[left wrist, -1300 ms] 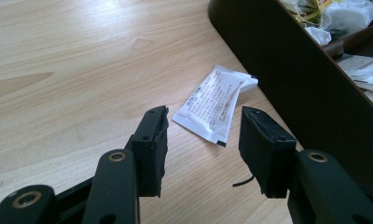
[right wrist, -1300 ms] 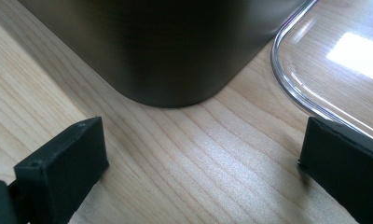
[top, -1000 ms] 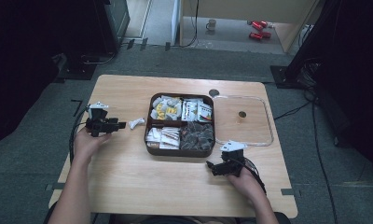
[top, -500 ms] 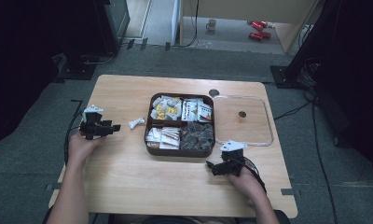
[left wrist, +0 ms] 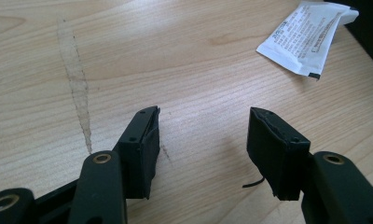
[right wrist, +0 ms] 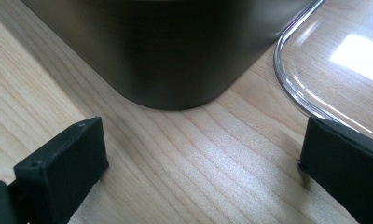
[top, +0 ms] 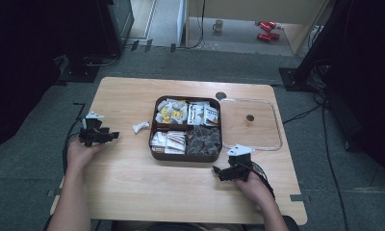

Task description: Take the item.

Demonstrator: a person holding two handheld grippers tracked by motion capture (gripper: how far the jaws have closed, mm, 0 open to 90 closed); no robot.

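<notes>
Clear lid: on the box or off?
Off. The clear lid lies flat on the table beside the brown compartment box, whose four sections of packets are uncovered.

A light wooden table [top: 133, 187] stands on grey carpet [top: 32, 163], with dark surroundings.

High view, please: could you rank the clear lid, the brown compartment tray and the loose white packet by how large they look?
1. Brown compartment tray and clear lid: near alike, too close to rank.
2. Loose white packet, by far the smallest.
</notes>
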